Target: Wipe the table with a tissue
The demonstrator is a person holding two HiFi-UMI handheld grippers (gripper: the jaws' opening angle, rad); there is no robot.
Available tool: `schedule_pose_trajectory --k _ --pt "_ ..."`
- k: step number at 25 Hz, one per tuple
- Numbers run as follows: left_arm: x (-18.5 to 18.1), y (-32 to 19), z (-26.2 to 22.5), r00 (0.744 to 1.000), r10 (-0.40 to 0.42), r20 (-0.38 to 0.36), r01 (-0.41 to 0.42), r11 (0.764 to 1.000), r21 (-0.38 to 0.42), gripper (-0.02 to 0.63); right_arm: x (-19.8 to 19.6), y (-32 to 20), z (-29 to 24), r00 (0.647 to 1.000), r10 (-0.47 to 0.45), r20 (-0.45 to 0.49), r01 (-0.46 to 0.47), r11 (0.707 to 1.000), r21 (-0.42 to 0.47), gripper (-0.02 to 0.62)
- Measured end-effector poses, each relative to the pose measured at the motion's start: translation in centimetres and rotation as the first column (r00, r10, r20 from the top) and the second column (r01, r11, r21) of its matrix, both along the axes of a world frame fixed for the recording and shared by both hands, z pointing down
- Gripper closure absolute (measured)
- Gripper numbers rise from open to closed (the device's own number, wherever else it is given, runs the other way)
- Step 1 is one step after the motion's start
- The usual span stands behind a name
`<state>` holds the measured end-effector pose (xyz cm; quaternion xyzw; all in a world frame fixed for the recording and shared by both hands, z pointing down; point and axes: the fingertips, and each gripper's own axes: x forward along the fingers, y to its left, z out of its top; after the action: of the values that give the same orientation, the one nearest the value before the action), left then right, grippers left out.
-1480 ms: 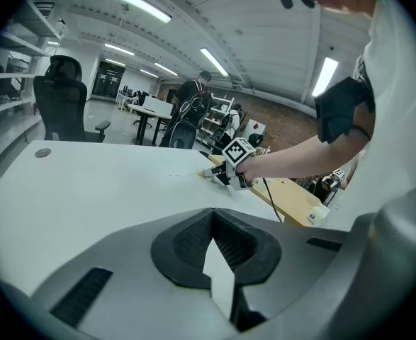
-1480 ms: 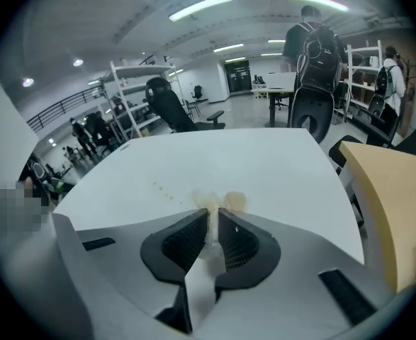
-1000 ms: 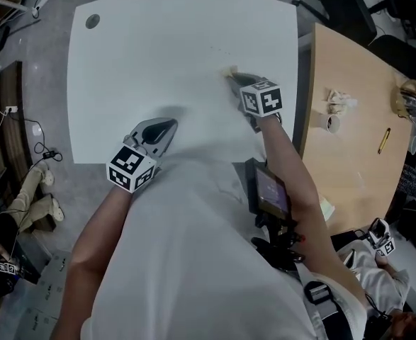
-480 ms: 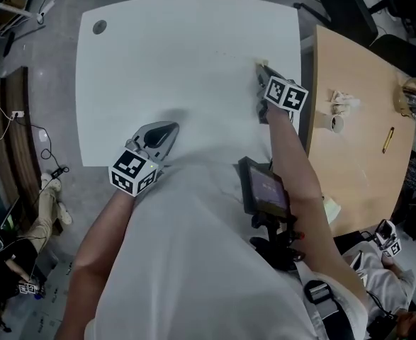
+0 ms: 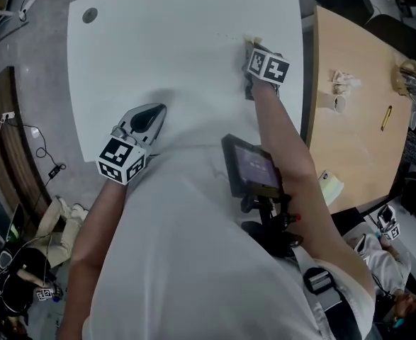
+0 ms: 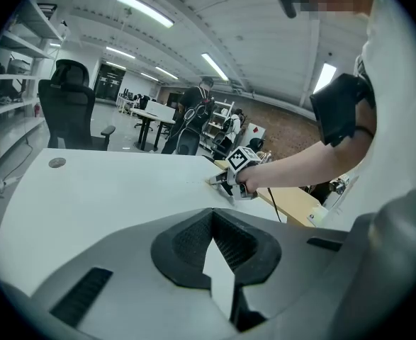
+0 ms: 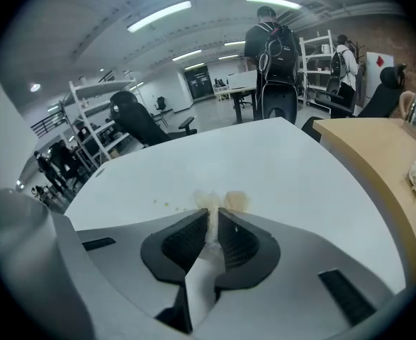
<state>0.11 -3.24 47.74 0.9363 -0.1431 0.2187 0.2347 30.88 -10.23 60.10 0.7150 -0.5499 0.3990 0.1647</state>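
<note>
A white table (image 5: 179, 41) fills the upper head view. My right gripper (image 5: 250, 46) points down at the table's far right part, shut on a white tissue (image 5: 254, 40). In the right gripper view the tissue (image 7: 218, 201) sticks out past the gripper (image 7: 213, 217); its tip is stained brown and lies on the table. Small brown specks (image 7: 166, 204) sit just left of it. My left gripper (image 5: 155, 110) hovers over the table's near edge, jaws shut with nothing in them. The left gripper view shows that gripper (image 6: 211, 214) and, further off, the right gripper (image 6: 223, 183).
A wooden table (image 5: 356, 147) adjoins on the right, carrying a crumpled tissue (image 5: 344, 82), a cup (image 5: 337, 105) and a pen (image 5: 385, 117). The white table has a round cable hole (image 5: 88, 15) at its far left. A device (image 5: 250, 168) hangs at the person's chest.
The right gripper has slid with the tissue toward the table's far right and has rolled. The left gripper has eased slightly further in over the table.
</note>
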Motion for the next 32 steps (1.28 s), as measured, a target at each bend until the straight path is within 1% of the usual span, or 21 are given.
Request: schedule_pose_trajectory --k 4,7,16,19,21,24,25,26,27,28,29,30,32 --pt "0.3 -0.6 -0.1 1.0 0.002 -0.014 -0.002 1.0 -0.011 0.6 -0.8 -0.6 -0.2 0.997 0.05 0.05 -0.05 0.999 0.009 0.543" --pt "0.5 -0.3 0.0 1.0 0.02 -0.019 -0.02 1.0 -0.023 0.6 -2.0 -0.8 0.1 0.992 0.075 0.099 -0.076 0.997 0.005 0.545" --pt "-1.2 -0.9 0.0 1.0 0.001 -0.015 -0.001 1.0 -0.019 0.6 -5.6 -3.6 0.4 0.979 0.085 0.185 -0.088 0.996 0.009 0.543" --pt "-1.8 -0.8 0.2 1.0 -0.007 -0.01 0.007 1.0 -0.022 0.6 -6.9 -4.9 0.5 0.975 0.061 0.211 -0.064 0.998 0.006 0.545" --pt "-2.1 -0.9 0.4 1.0 -0.013 -0.008 0.013 1.0 -0.024 0.6 -8.0 -5.8 0.6 0.971 0.027 0.237 -0.03 1.0 0.006 0.545" --pt "-2.4 -0.9 0.5 1.0 -0.02 -0.009 0.019 1.0 -0.024 0.6 -10.9 -6.6 0.8 0.951 -0.078 0.299 0.084 0.996 -0.006 0.545" --pt "-2.5 -0.9 0.4 1.0 -0.02 -0.01 0.02 1.0 -0.023 0.6 -12.0 -6.7 0.6 0.939 -0.116 0.325 0.124 0.992 -0.005 0.545" --pt "-2.6 -1.1 0.3 1.0 -0.02 -0.012 0.02 1.0 -0.022 0.6 -12.8 -6.9 0.2 0.923 -0.14 0.358 0.144 0.989 0.015 0.545" --pt "-2.9 -1.3 0.2 1.0 -0.021 -0.014 0.02 1.0 -0.021 0.6 -13.1 -7.0 -0.6 0.909 -0.145 0.391 0.133 0.989 0.058 0.545" --pt "-3.1 -1.5 0.0 1.0 -0.022 -0.018 0.022 1.0 -0.019 0.6 -12.6 -7.1 -1.7 0.902 -0.129 0.412 0.091 0.99 0.11 0.545" --pt "-3.3 -1.8 -0.2 0.999 -0.025 -0.022 0.024 1.0 -0.017 0.6 -11.2 -6.8 -2.6 0.904 -0.097 0.415 0.037 0.988 0.15 0.543" --pt "-3.4 -1.9 -0.2 0.999 -0.029 -0.025 0.028 0.999 -0.015 0.6 -9.3 -6.1 -3.1 0.914 -0.055 0.401 -0.014 0.986 0.166 0.544" --pt "-3.4 -1.9 -0.1 0.999 -0.037 -0.027 0.037 0.999 -0.015 0.6 -4.6 -4.0 -2.9 0.934 0.044 0.355 -0.102 0.984 0.148 0.545"
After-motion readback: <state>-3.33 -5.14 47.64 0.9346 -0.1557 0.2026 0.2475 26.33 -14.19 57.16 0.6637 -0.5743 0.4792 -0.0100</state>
